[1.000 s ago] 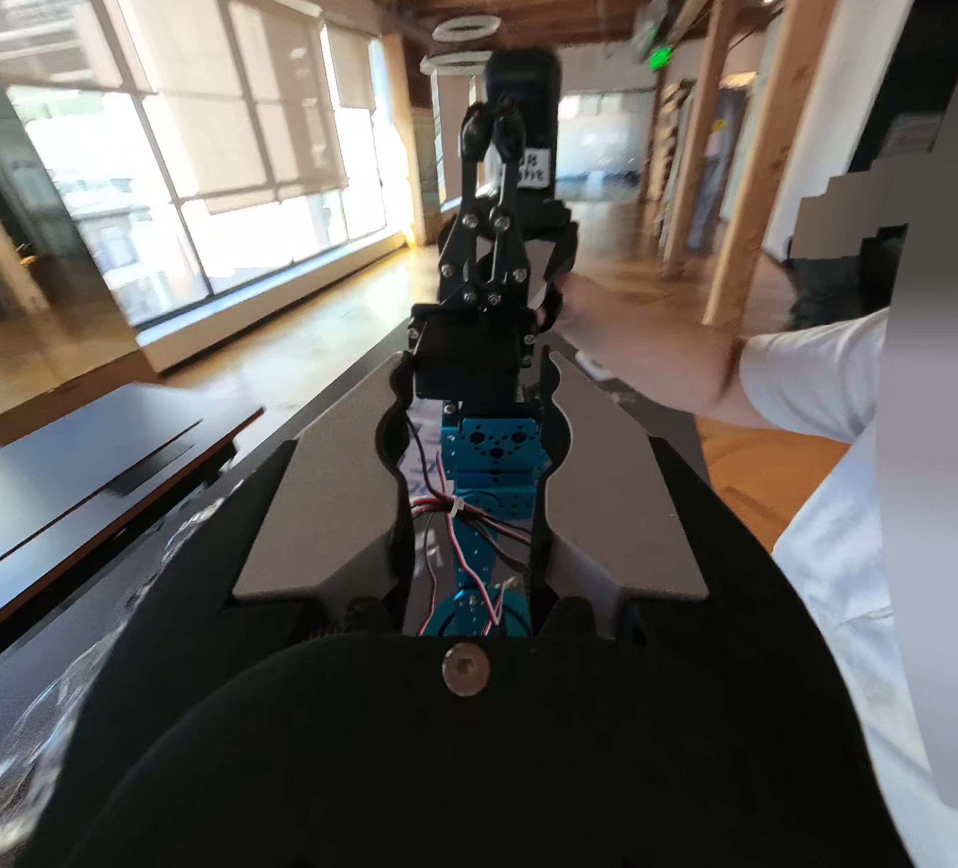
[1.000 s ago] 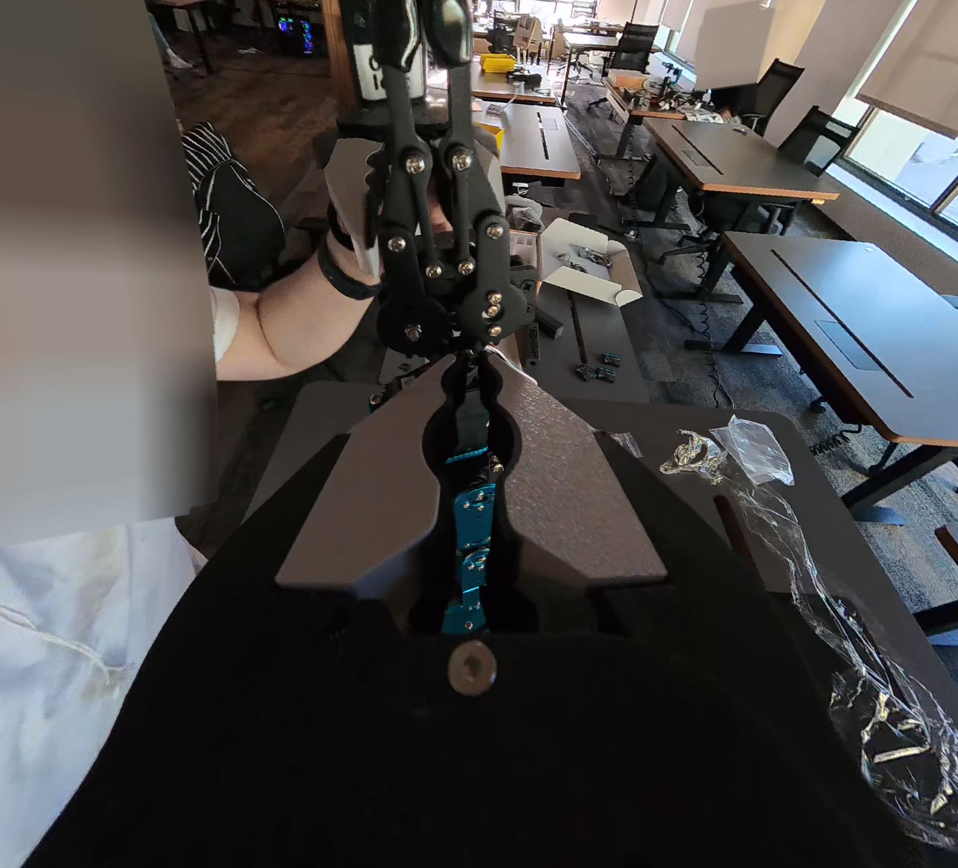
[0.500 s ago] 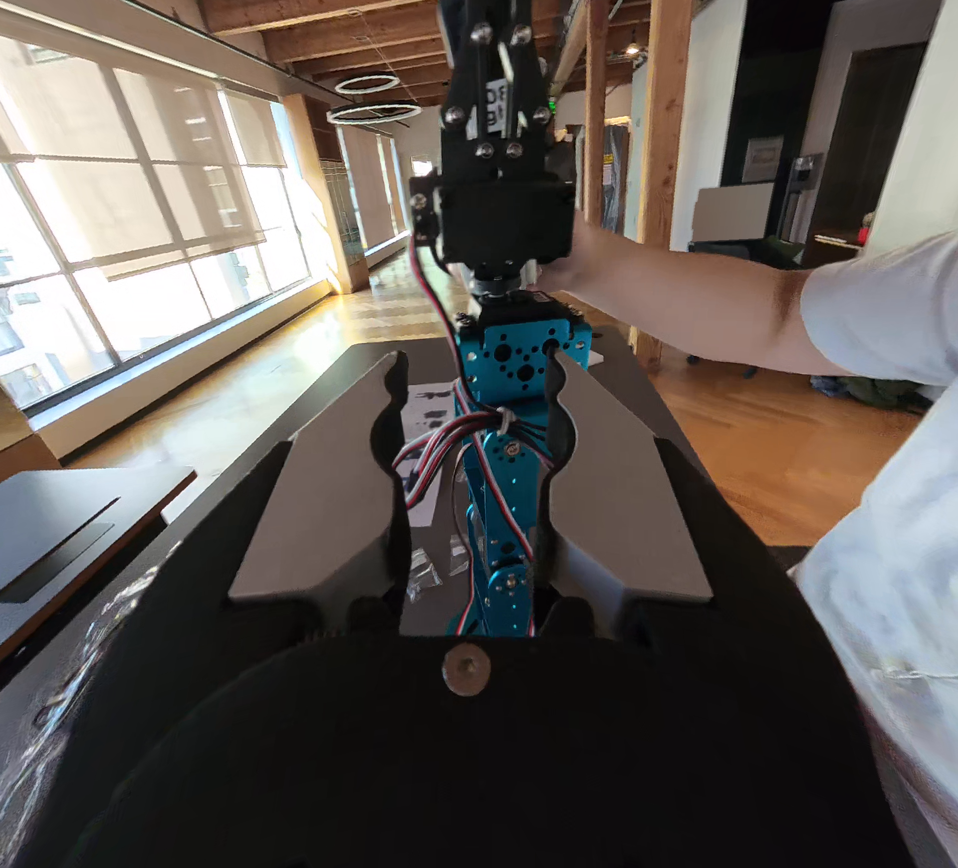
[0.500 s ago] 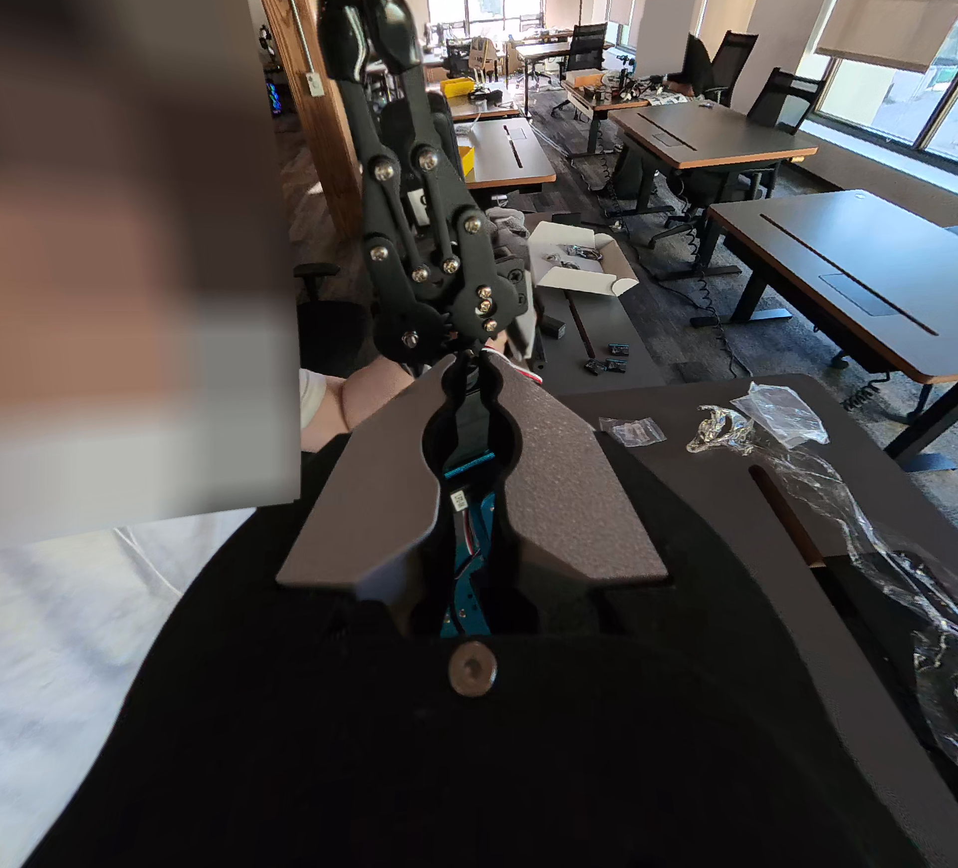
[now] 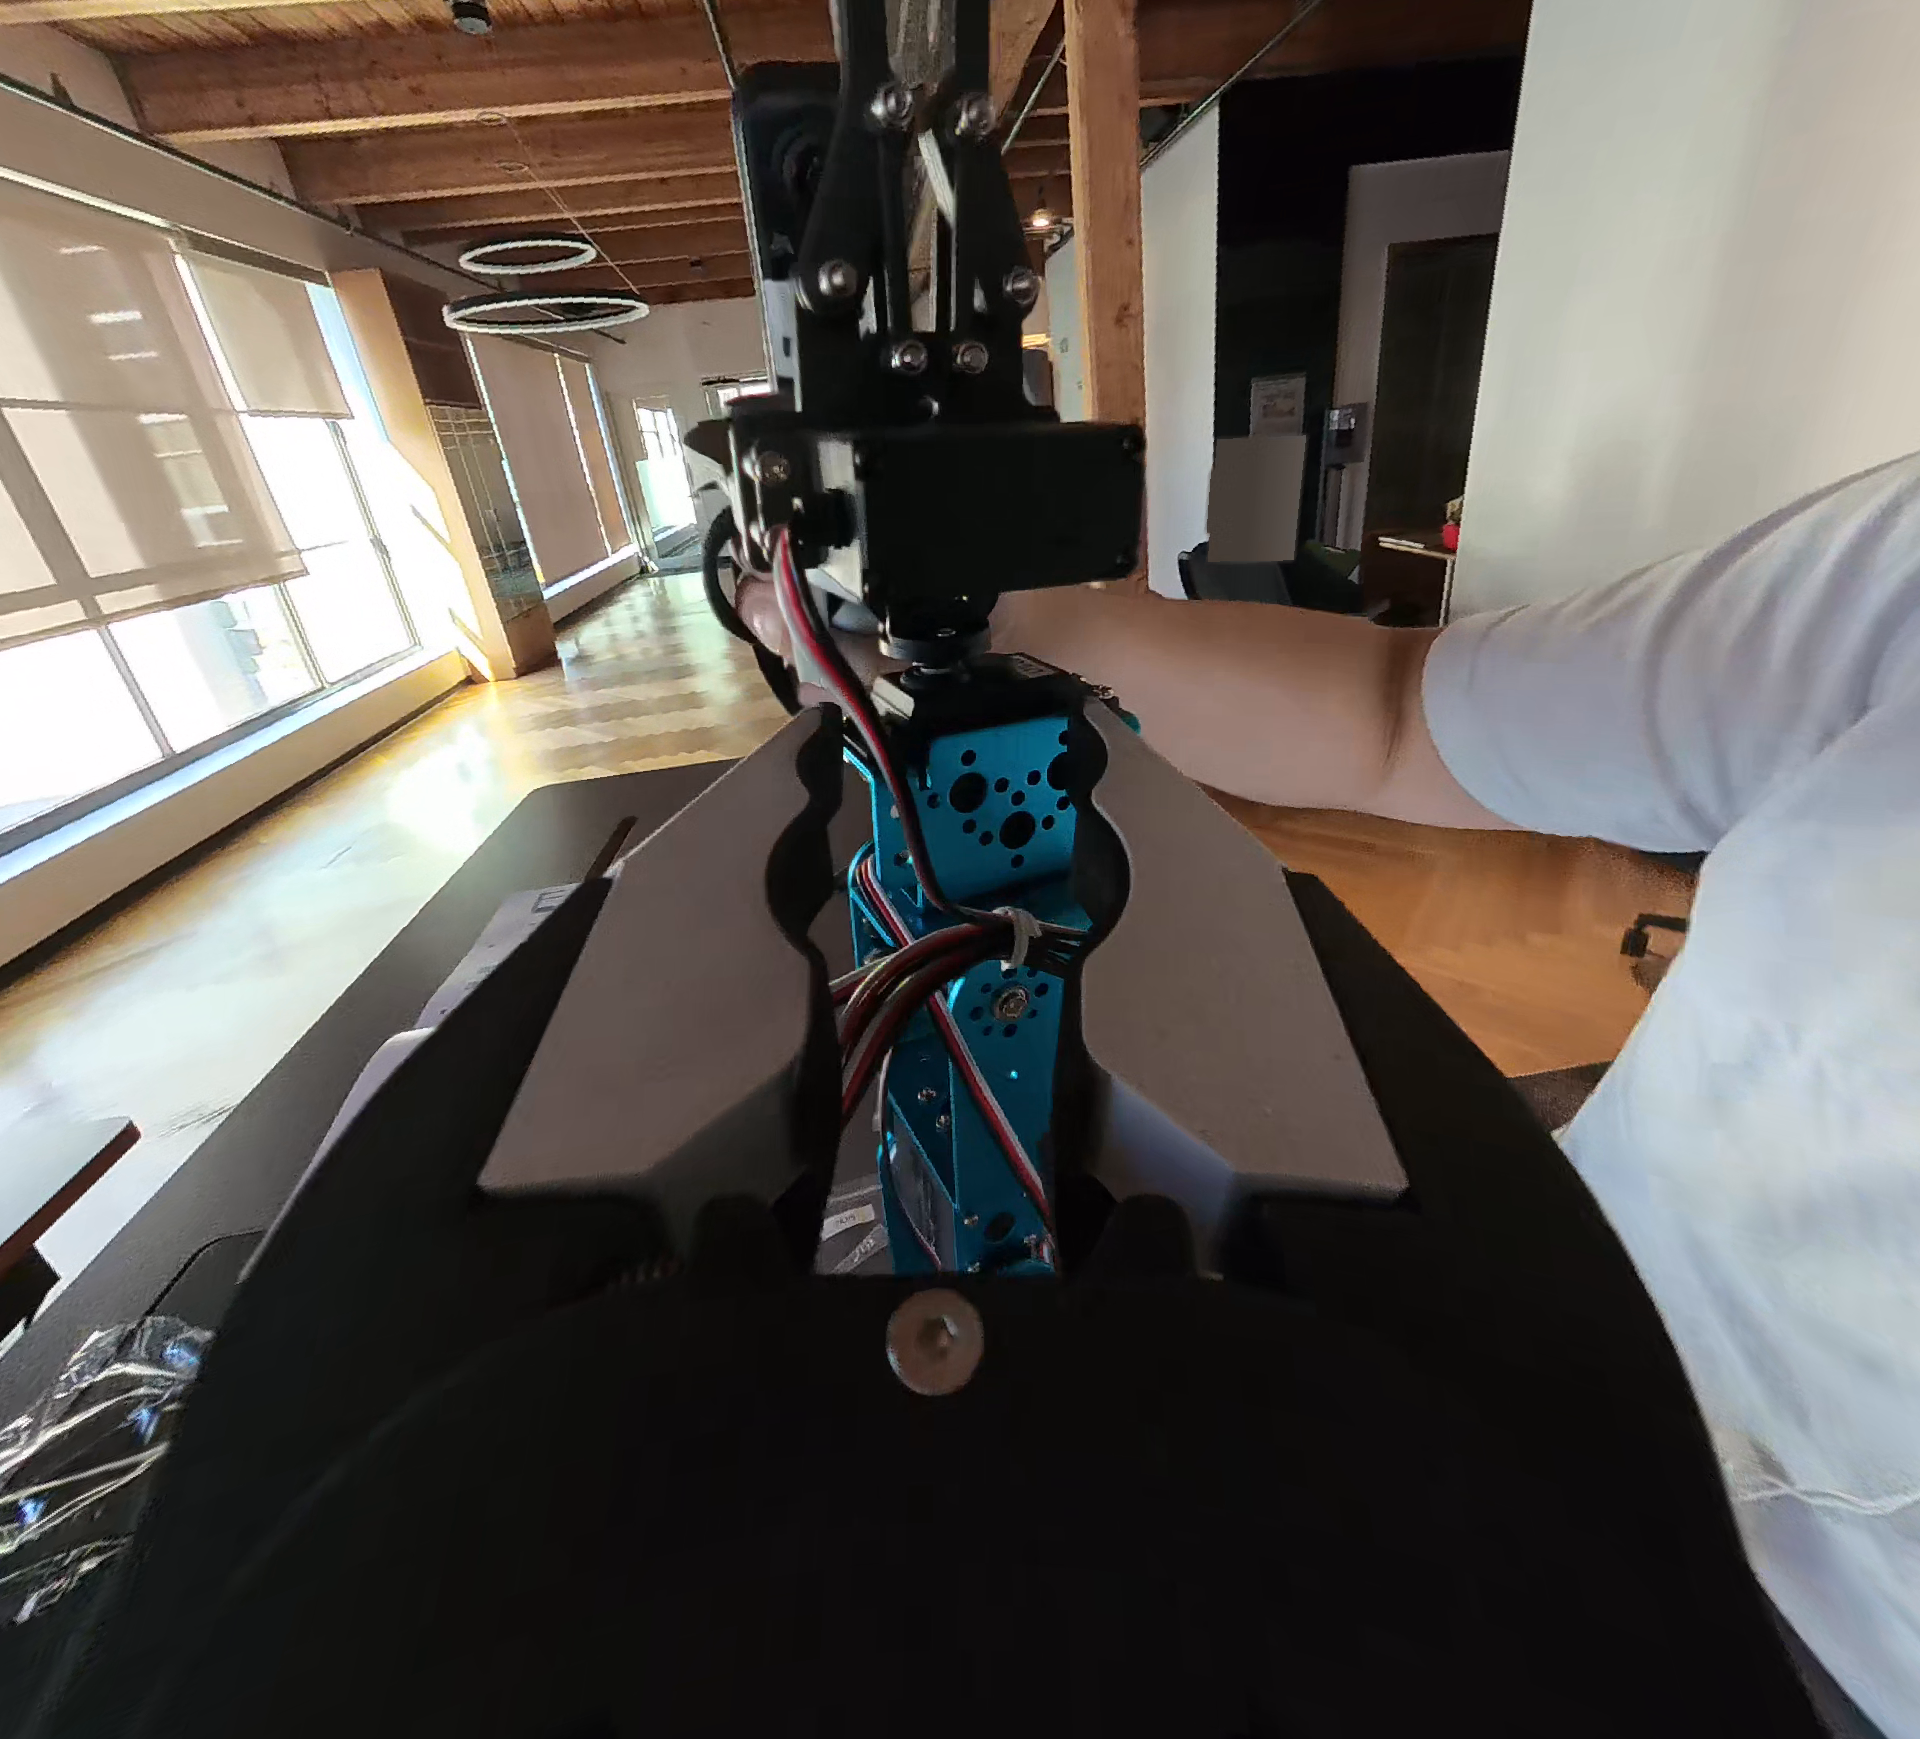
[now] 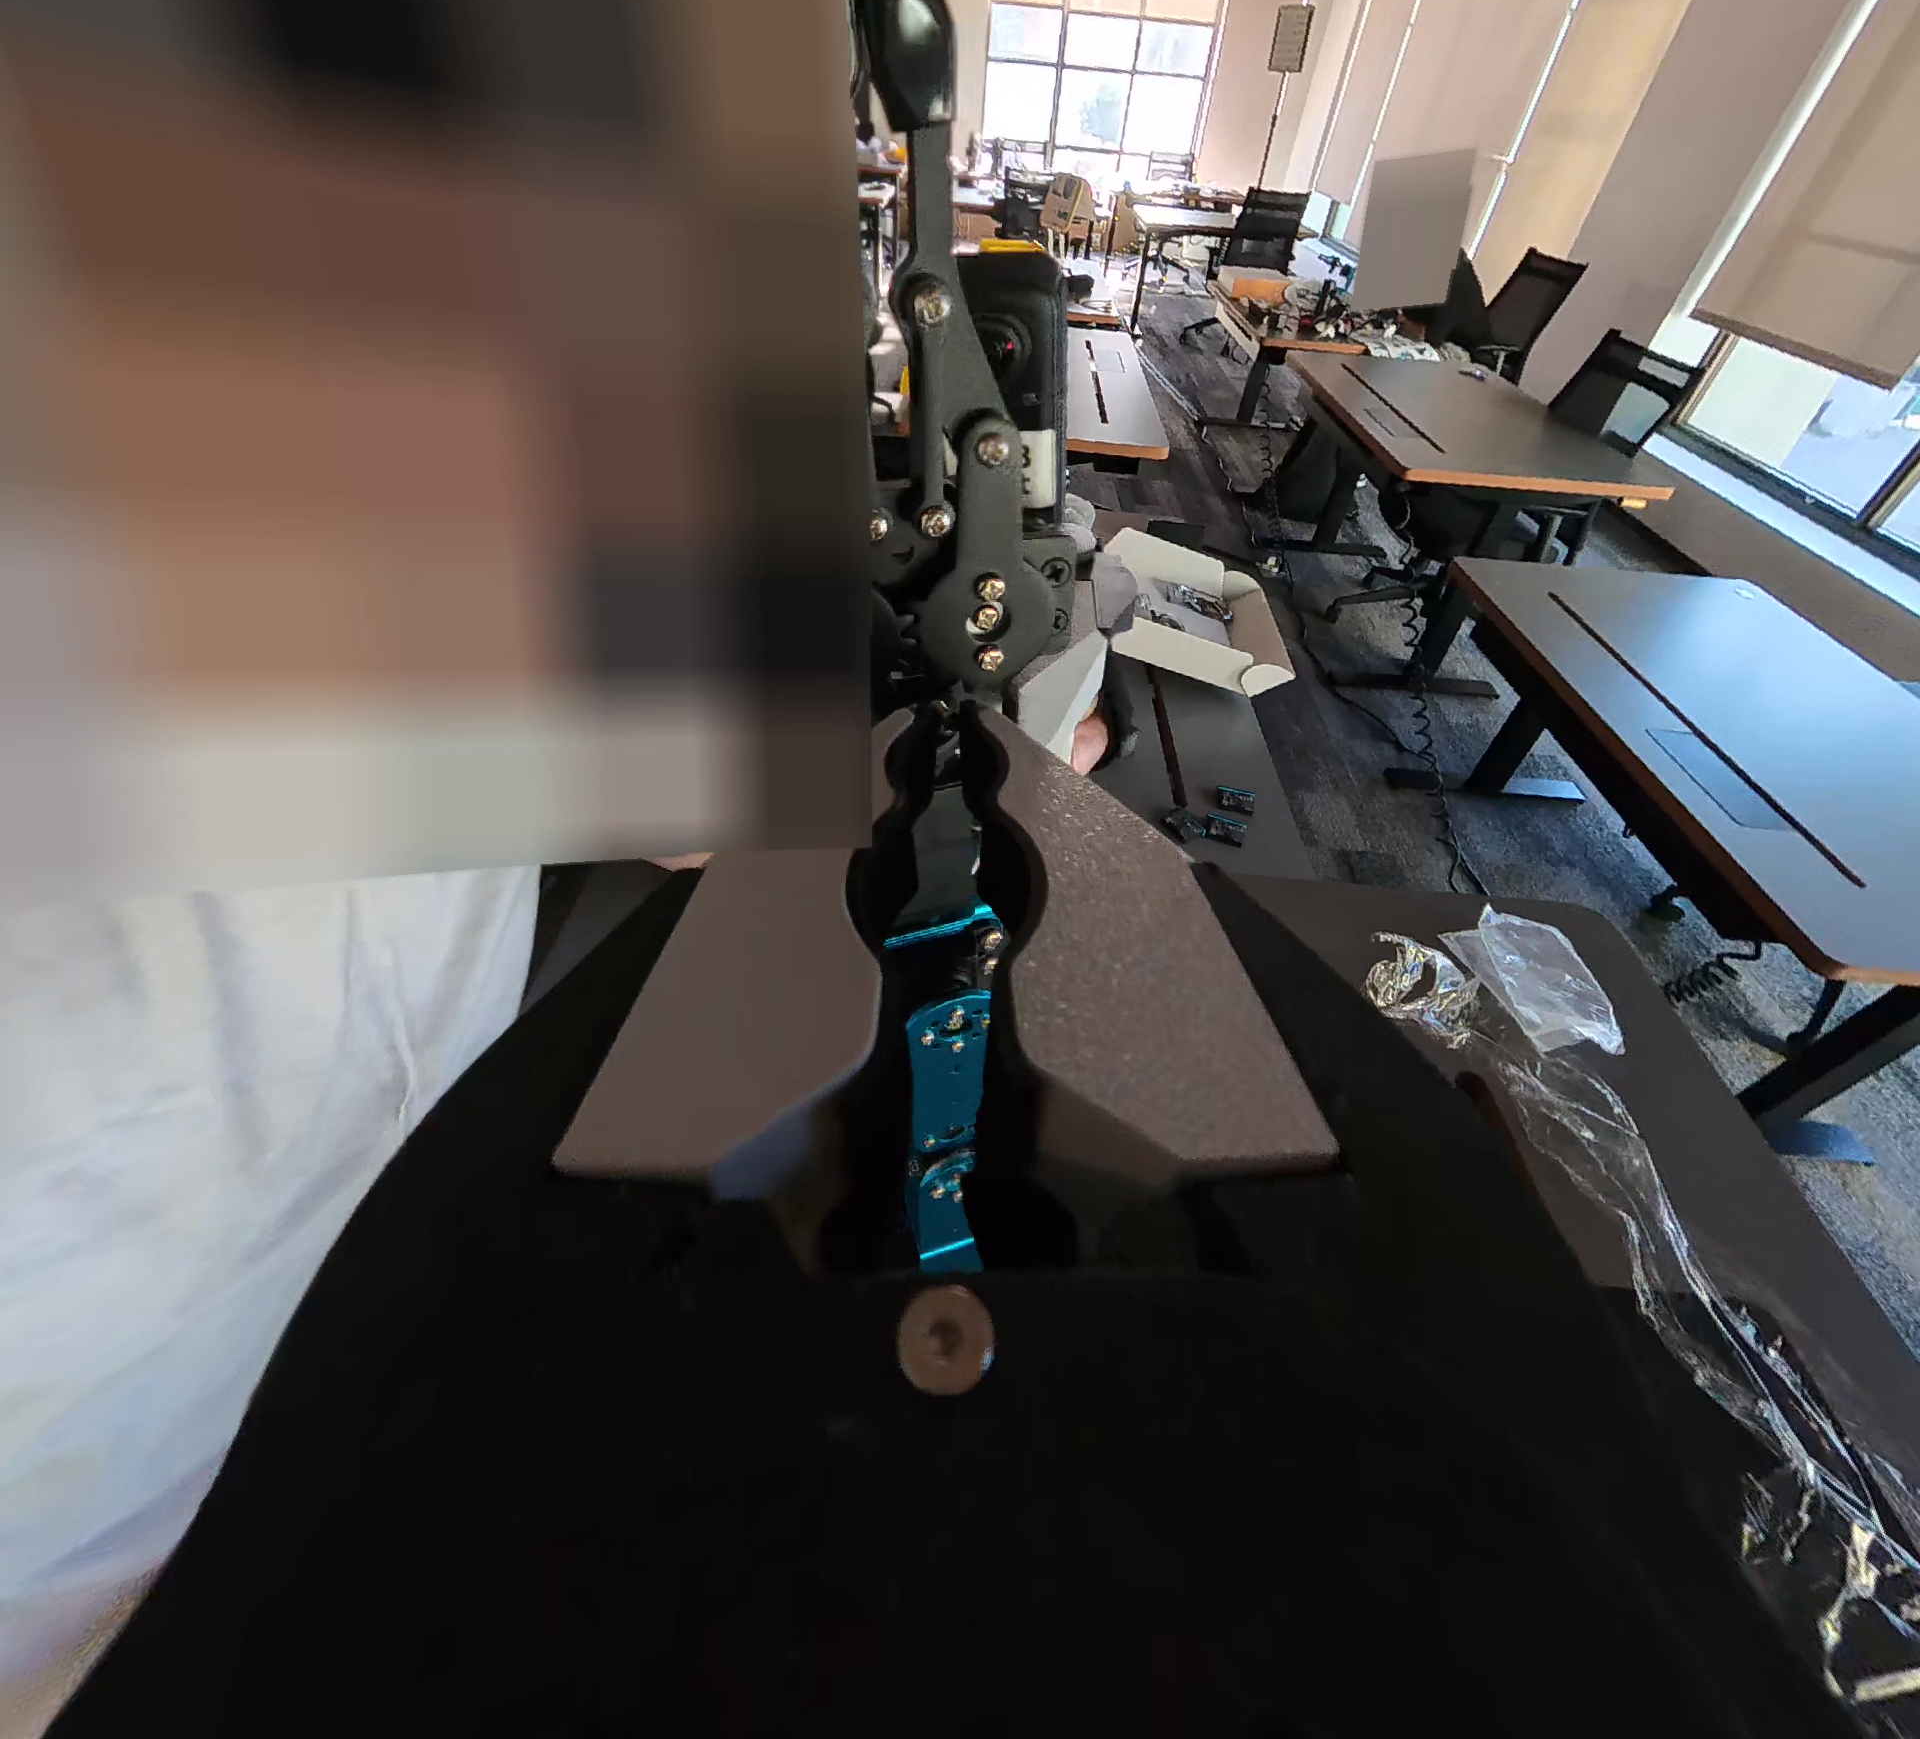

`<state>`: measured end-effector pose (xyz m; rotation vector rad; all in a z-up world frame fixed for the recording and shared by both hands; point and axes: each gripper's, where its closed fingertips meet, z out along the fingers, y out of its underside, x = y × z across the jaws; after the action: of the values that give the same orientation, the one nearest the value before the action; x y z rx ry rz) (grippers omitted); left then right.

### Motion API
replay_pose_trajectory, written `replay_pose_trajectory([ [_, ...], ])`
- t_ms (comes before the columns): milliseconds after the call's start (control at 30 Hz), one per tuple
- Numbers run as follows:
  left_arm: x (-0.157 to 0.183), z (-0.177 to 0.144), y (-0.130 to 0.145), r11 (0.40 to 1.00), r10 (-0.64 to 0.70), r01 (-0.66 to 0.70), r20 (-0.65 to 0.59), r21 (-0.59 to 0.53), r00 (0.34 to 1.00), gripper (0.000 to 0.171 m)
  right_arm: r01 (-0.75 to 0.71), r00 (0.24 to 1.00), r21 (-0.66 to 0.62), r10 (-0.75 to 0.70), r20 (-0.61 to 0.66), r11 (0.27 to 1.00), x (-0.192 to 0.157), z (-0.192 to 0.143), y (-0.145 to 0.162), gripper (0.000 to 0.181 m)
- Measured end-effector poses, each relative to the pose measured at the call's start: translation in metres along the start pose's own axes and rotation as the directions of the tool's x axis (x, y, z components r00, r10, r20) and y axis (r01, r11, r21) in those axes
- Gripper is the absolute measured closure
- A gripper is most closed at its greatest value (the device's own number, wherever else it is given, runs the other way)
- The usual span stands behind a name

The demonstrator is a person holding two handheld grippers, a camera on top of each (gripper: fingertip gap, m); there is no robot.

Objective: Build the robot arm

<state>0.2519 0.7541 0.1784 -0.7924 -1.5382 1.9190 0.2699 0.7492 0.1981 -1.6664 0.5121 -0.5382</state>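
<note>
While both grippers are closing on the same object, a small robot arm (image 5: 961,868) of blue perforated brackets with a black claw at its tip is standing lifted above the dark table (image 6: 1683,1159).

The left gripper (image 5: 951,754) is clamping the blue bracket section, its grey fingers (image 5: 686,993) parted only as far as the bracket is wide. The right gripper (image 6: 956,744) is nearly shut, its fingertips pinching the narrow neck below the claw linkage (image 6: 961,484); the blue brackets are showing in the gap behind.

Progress: the arm is being held off the surface by two grips; nothing shows where it is meant to go.

Count: one robot arm, one bundle of servo wires (image 5: 935,951), one open white box (image 6: 1205,640), three small dark parts (image 6: 1210,814) beside it, and several crumpled clear plastic bags (image 6: 1496,983); exact number cannot be told.
</note>
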Motion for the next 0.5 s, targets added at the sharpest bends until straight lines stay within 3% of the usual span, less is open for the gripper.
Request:
replay_pose_trajectory([
  [267,0.0011,0.0014,0.0001,0.999,0.010,-0.008,-0.054,0.038,0.998,0.130,0.158,0.983,0.015,-0.156,-0.097,0.987,-0.0017,-0.0014,-0.0011,0.179],
  [400,-0.0018,0.0017,-0.0008,0.995,-0.049,0.056,-0.088,0.080,0.995,0.136,0.035,0.994,-0.003,-0.035,-0.105,0.999,-0.0020,-0.0009,0.0011,0.179],
  [500,-0.0009,0.0026,-0.0003,0.994,-0.062,0.071,-0.108,0.088,0.992,0.137,0.090,0.986,-0.039,-0.095,-0.135,0.995,-0.0027,-0.0017,0.0011,0.179],
])
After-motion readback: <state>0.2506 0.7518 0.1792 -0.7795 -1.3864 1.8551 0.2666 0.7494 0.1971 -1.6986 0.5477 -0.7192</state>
